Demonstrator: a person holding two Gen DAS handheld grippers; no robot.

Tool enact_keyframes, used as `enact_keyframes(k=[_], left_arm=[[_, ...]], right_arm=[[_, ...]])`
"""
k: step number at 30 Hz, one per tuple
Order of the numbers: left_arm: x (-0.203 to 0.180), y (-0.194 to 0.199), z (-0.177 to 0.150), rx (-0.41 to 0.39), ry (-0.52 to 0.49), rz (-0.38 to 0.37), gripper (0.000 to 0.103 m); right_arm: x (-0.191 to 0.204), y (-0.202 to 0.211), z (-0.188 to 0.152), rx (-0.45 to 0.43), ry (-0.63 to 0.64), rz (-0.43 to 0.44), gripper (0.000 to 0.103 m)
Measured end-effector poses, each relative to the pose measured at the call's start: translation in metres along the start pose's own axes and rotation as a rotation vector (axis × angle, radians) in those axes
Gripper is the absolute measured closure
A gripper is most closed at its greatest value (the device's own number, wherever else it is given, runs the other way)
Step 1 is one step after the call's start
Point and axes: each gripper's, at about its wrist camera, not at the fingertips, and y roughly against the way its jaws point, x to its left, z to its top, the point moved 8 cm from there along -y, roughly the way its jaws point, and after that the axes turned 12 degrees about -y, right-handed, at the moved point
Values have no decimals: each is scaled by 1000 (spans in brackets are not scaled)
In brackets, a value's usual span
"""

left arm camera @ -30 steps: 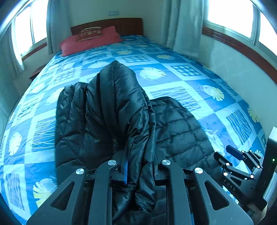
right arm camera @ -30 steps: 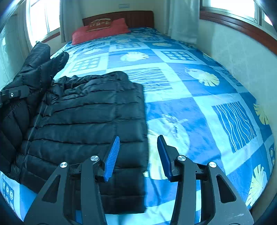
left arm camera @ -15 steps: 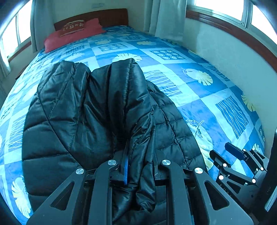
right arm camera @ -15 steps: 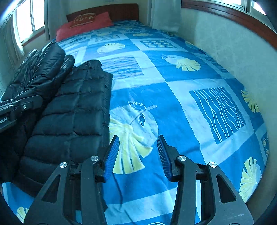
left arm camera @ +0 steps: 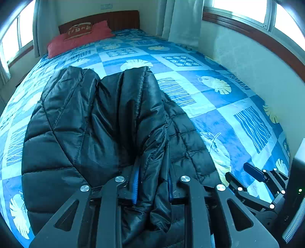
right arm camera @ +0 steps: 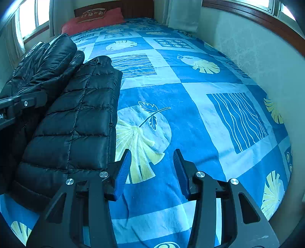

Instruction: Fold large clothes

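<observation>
A black quilted puffer jacket (left arm camera: 99, 122) lies on the blue patterned bed (left arm camera: 219, 106). My left gripper (left arm camera: 152, 183) is shut on a bunched fold of the jacket and holds that part lifted over the flat half. In the right wrist view the jacket (right arm camera: 80, 122) lies at the left, with the lifted part piled behind it. My right gripper (right arm camera: 151, 167) is open and empty over bare bedspread (right arm camera: 190, 118), just right of the jacket's edge. It also shows in the left wrist view (left arm camera: 255, 179) at the lower right.
A red pillow (left arm camera: 80, 36) lies at the wooden headboard (left arm camera: 114, 18). A white wall (right arm camera: 257, 53) runs along the bed's right side under a window sill. Curtains (left arm camera: 183, 21) hang at the far corner. The bed's near edge is just below the grippers.
My left gripper has carried the held jacket fold to the right, over the flat half. My right gripper has moved right, off the jacket and onto bare bedspread, still open.
</observation>
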Motion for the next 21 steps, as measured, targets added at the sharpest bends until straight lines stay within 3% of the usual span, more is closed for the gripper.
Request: enact_keyframes(k=[7, 12, 17, 21], left_arm=[[-12, 35, 8, -62, -9, -20, 66], [-15, 67, 10, -118, 3, -65, 66], [-11, 107, 8, -192, -15, -60, 65], [35, 134, -4, -243, 43, 22, 41]], right_arm=[[-1, 11, -2, -16, 9, -16, 57], [2, 20, -3, -30, 20, -27, 57], [9, 31, -3, -46, 38, -30, 57], [22, 46, 3, -75, 55, -17, 57]])
